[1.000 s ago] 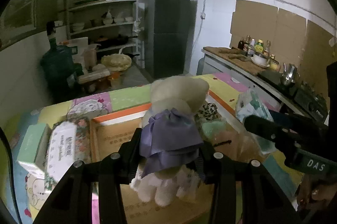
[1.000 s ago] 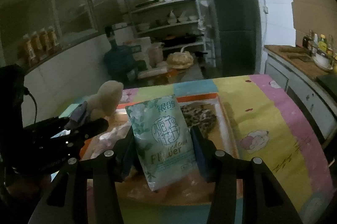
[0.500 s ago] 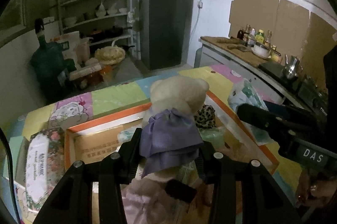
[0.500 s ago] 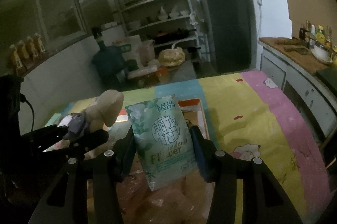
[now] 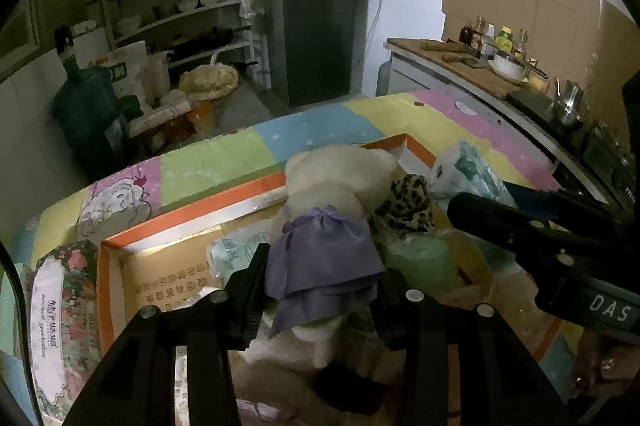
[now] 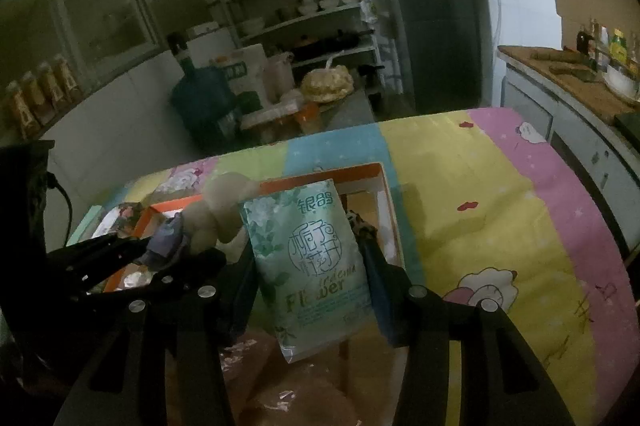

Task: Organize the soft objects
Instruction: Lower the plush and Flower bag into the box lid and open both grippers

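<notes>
The patchwork tablecloth (image 6: 500, 226) covers the table, and at its middle sits the orange-rimmed cardboard box (image 5: 188, 218), open and already part full of soft things. In the left wrist view the plush bear (image 5: 332, 194) in a purple dress hangs over the box at 12 o'clock from the left gripper (image 5: 320, 290), whose 2 jaws are clamped on the dress and body. It looks light and squashy, so a grip across the torso should hold; the loose skirt alone could slip. A floral tissue pack (image 5: 60, 310) lies outside the box at 9 o'clock. In the right wrist view the right gripper (image 6: 310, 282) pinches the green tissue packet (image 6: 308, 266) by its 2 side edges, upright, above the box's near end. Its film wrapper seems slick and the contents yielding, so a mid-height hold suits it.
</notes>
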`<state>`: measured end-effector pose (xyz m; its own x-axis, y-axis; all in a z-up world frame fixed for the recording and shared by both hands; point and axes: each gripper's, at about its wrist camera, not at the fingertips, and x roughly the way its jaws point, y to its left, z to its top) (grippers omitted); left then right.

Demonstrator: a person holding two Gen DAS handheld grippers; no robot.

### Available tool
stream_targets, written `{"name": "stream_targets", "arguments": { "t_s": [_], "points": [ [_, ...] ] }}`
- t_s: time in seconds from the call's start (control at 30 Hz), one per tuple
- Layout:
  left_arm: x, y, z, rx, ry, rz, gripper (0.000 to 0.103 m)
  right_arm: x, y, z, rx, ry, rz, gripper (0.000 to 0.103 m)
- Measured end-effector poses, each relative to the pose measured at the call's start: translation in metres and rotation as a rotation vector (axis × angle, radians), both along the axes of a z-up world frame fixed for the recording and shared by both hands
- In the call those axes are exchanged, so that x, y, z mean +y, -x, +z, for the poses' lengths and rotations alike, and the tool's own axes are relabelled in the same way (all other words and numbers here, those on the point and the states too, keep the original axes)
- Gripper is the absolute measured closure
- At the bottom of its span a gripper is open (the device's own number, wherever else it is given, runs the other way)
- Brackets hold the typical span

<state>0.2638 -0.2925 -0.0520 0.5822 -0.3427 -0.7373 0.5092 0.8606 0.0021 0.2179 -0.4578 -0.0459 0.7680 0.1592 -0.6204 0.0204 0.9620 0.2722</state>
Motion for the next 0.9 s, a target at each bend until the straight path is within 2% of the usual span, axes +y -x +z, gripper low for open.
{"name": "stream_targets", "arguments": {
  "t_s": [0.53,0.9],
  "points": [
    [-0.006,-0.006,-0.012,0.039,0.001,-0.002,0.058,0.000,-0.010,-0.011,0.032,-0.016,-0.003,0.051],
    [-0.004,-0.011,-0.017,0.071,0.025,-0.009,0.052,0.002,-0.012,-0.015,0.043,-0.022,-0.006,0.048]
  ]
}}
